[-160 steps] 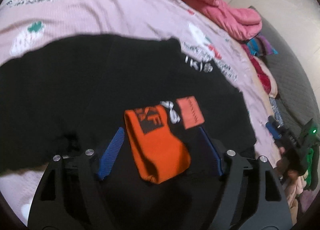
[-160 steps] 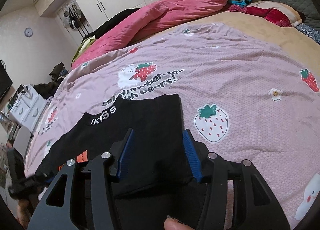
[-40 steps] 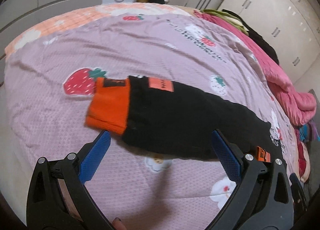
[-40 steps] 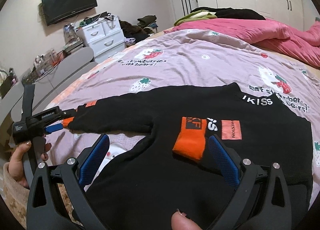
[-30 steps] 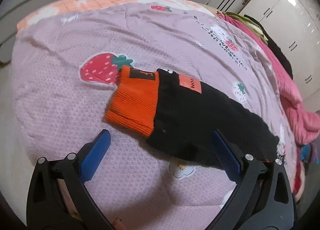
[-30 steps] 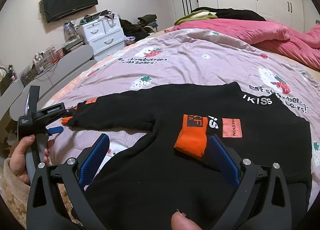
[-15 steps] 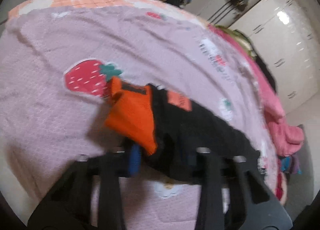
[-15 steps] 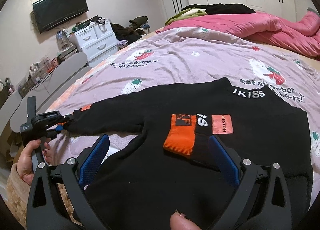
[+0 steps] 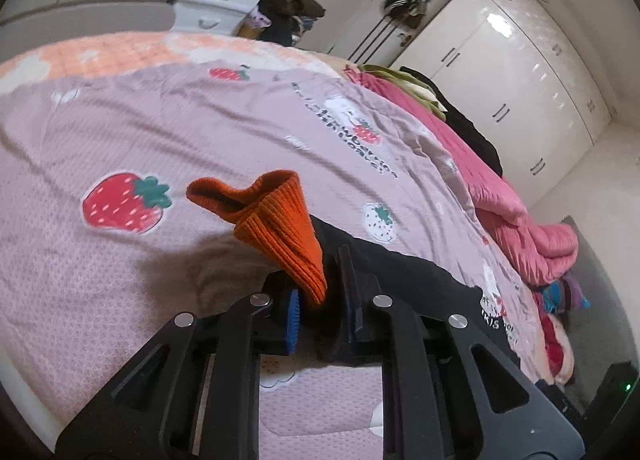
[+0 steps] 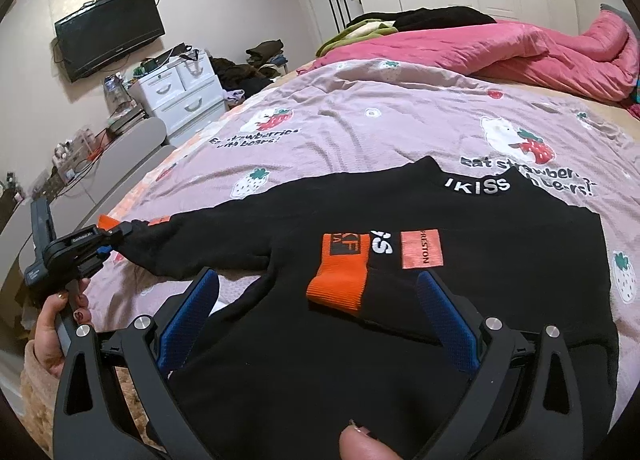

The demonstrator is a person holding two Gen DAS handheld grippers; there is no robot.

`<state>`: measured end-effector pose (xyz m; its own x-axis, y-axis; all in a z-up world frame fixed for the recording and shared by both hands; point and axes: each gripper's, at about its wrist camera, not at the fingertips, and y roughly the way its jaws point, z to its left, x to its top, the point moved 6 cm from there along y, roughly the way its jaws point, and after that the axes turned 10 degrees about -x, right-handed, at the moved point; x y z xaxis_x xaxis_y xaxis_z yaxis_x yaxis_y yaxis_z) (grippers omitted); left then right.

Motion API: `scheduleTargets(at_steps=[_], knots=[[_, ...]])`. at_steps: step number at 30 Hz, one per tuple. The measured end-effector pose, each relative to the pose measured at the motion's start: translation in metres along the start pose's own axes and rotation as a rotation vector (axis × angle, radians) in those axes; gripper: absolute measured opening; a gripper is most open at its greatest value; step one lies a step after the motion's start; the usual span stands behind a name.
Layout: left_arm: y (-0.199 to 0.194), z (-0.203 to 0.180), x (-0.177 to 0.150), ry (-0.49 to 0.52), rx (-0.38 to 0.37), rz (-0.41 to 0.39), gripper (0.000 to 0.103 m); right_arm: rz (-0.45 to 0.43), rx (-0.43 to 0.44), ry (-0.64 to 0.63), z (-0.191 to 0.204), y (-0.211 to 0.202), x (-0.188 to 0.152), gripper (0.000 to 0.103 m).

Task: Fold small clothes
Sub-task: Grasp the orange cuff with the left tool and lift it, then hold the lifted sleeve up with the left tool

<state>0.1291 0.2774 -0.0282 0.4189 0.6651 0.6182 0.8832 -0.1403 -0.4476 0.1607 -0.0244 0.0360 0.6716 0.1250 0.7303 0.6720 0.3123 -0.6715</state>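
Note:
A black sweater [image 10: 480,260] with orange cuffs lies spread on the pink strawberry sheet [image 10: 380,119]. One sleeve is folded across its chest, and that sleeve's orange cuff [image 10: 340,272] lies flat. My right gripper [image 10: 316,278] hovers open just above that cuff, holding nothing. The other sleeve [image 9: 400,280] stretches out to the side. My left gripper [image 9: 320,292] has its jaws closing on this sleeve's orange cuff [image 9: 272,219], which is pinched between the blue pads and lifted off the sheet. In the right wrist view the left gripper [image 10: 108,238] shows at the sleeve's end.
A rumpled pink quilt [image 10: 520,47] and dark clothes lie along the bed's far side. White wardrobes [image 9: 500,71], a white drawer unit [image 10: 180,95] and a wall TV [image 10: 108,39] stand beyond. A hand [image 10: 52,320] holds the left gripper at the bed's edge.
My left gripper has gone from wide open to pinched on the outstretched sleeve's orange cuff and raised it off the sheet. The right gripper stays open and has drifted slightly.

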Motion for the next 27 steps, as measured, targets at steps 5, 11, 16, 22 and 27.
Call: scheduleTargets(at_steps=[5,11,16,22,27], knots=[[0.001,-0.004,0.0,0.012,-0.021,0.003,0.009,-0.006,-0.004,0.016,-0.007,-0.006,0.0,0.099],[-0.002,-0.013,-0.001,0.042,-0.03,0.001,0.009,-0.023,-0.004,0.046,-0.018,-0.014,0.004,0.099],[0.001,-0.034,-0.002,0.074,-0.044,0.014,0.008,-0.033,-0.017,0.072,-0.034,-0.018,0.007,0.099],[0.01,-0.066,0.0,0.103,-0.09,0.031,0.008,-0.03,-0.029,0.118,-0.053,-0.022,0.008,0.099],[0.023,-0.096,-0.001,0.143,-0.135,0.055,0.008,-0.022,-0.051,0.153,-0.069,-0.022,0.007,0.099]])
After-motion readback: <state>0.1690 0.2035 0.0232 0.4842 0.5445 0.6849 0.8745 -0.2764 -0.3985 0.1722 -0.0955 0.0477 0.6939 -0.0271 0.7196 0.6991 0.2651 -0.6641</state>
